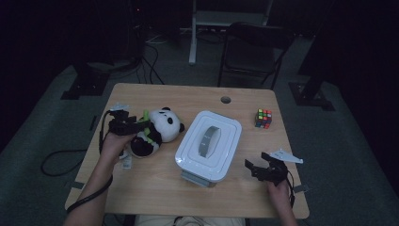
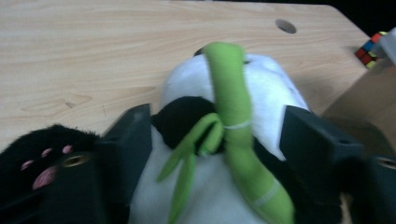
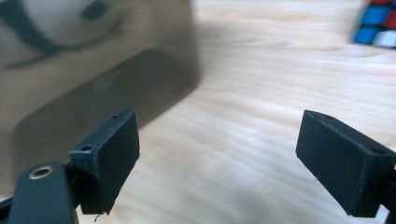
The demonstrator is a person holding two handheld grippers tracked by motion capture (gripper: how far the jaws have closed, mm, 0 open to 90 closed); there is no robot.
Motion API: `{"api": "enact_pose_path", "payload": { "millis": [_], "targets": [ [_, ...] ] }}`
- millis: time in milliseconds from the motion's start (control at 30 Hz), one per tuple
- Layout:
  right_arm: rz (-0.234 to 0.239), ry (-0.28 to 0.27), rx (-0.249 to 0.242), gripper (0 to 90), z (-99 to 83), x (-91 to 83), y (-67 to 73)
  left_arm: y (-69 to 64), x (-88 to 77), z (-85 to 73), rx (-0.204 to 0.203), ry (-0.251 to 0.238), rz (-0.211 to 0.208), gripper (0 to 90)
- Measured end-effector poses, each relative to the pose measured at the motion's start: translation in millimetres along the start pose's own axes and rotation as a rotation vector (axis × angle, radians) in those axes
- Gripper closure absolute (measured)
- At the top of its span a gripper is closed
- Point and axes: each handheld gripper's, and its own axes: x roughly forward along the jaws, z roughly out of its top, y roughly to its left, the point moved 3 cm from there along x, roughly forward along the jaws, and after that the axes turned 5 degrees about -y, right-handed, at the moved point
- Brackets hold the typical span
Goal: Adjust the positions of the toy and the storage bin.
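Note:
A plush panda (image 1: 157, 127) with a green bamboo stalk (image 2: 231, 107) lies on the left part of the wooden table (image 1: 155, 188). My left gripper (image 1: 143, 126) reaches in from the left. In the left gripper view its jaws stand on either side of the panda's body (image 2: 266, 88), and the fur does not look squeezed. A white lidded box (image 1: 209, 143) with a grey handle sits in the middle. My right gripper (image 1: 256, 162) hovers open over bare wood to the right of the box. Nothing is between its jaws (image 3: 217, 149), and the box wall (image 3: 93, 70) is to their left.
A Rubik's cube (image 1: 263, 118) rests at the back right of the table, and also sits at the edge of the left gripper view (image 2: 369, 49). A cable hole (image 1: 226, 100) is near the far edge. A dark chair (image 1: 254, 52) stands behind the table.

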Motion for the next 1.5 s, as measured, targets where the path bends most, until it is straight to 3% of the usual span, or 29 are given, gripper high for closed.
{"api": "enact_pose_path", "payload": {
  "millis": [67, 200, 333, 400, 567, 700, 933, 1300, 1500],
  "targets": [
    [-0.031, -0.01, 0.024, 13.2, 6.0, -1.8, -10.1, -0.9, -5.2, -0.2, 0.025, 0.0, -0.001, 17.7],
    [-0.093, 0.013, 0.031, 12.2, 14.5, 1.2, -19.9, -2.8, -14.0, -4.3, 0.061, 0.012, -0.004, 13.8],
    [-0.101, -0.001, 0.017, 11.7, 23.8, 6.3, -25.7, -8.1, -22.9, -12.2, 0.113, 0.024, -0.02, 8.9],
    [-0.117, -0.016, 0.016, 11.7, 30.5, 9.9, -28.9, -12.0, -27.8, -17.6, 0.132, 0.033, -0.043, 0.8],
    [-0.164, -0.051, 0.015, 11.7, 47.5, 19.2, -37.6, -20.7, -39.0, -27.1, 0.178, 0.017, -0.04, 0.8],
    [-0.185, -0.072, 0.026, 11.7, 60.1, 25.8, -44.5, -26.8, -46.1, -37.1, 0.18, -0.006, -0.042, 0.9],
    [-0.238, -0.065, 0.054, 11.7, 69.2, 35.9, -58.7, -39.6, -54.8, -55.6, 0.236, 0.003, -0.022, 0.9],
    [-0.27, -0.059, 0.114, 11.8, 72.4, 40.7, -79.1, -53.9, -54.3, -91.1, 0.235, 0.015, -0.033, 0.9],
    [-0.293, -0.056, 0.112, 11.8, 77.7, 44.2, -86.7, -57.5, -48.4, -109.0, 0.237, 0.021, -0.04, 0.9]
  ]
}}
